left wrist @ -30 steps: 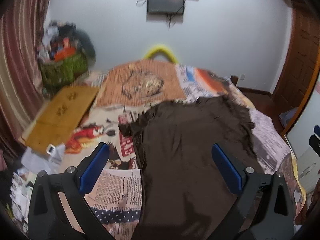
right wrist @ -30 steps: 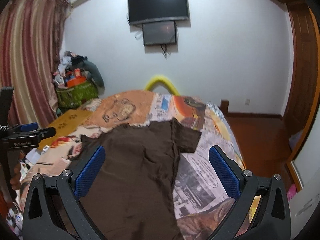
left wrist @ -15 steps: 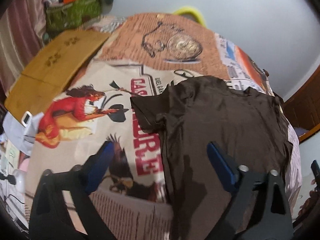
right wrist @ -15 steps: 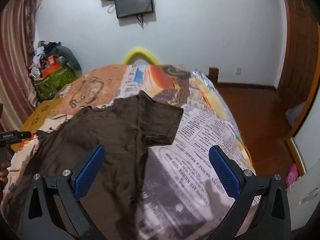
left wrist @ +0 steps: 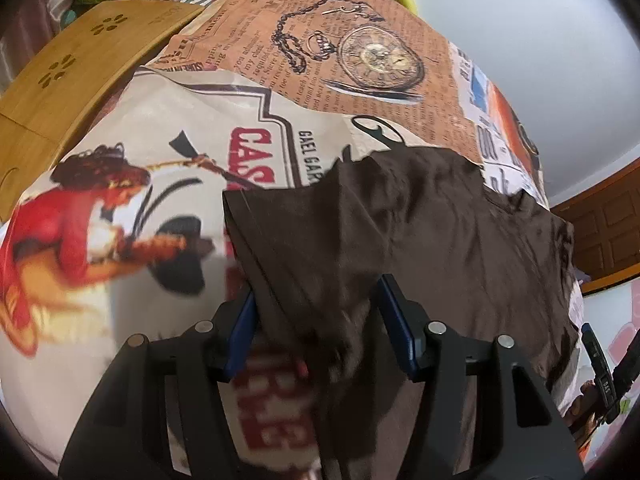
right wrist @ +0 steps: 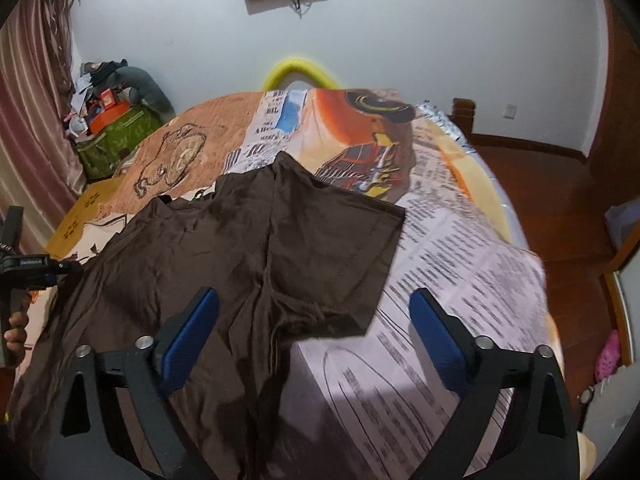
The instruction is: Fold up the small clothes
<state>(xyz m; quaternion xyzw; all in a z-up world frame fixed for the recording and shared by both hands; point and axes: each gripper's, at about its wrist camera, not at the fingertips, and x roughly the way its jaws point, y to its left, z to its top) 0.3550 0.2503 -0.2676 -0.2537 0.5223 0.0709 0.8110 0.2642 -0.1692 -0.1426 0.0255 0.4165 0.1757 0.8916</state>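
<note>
A dark brown T-shirt (left wrist: 440, 240) lies spread flat on the bed, neck towards the far wall. My left gripper (left wrist: 316, 292) points steeply down at the shirt's left sleeve and armpit. Its jaws are closing, with rumpled brown cloth between the blue pads (left wrist: 240, 332), which still stand well apart. In the right wrist view the same shirt (right wrist: 280, 232) shows its right sleeve (right wrist: 352, 240) laid out to the side. My right gripper (right wrist: 314, 294) hovers over that sleeve's lower hem. Its jaws are wide and beginning to close, and the pads are not touching the cloth.
The bed sheet (right wrist: 460, 260) is printed with newspaper and poster pictures. A wooden lap board (left wrist: 80, 64) lies at the bed's left. A green bag of clutter (right wrist: 116, 140) and a curtain stand beyond. Wood floor (right wrist: 560, 200) and a pink slipper (right wrist: 608, 354) are on the right.
Both grippers have dropped and tilted down towards the shirt. The left one moved over the left sleeve and its jaws narrowed around the cloth. The right one neared the right sleeve.
</note>
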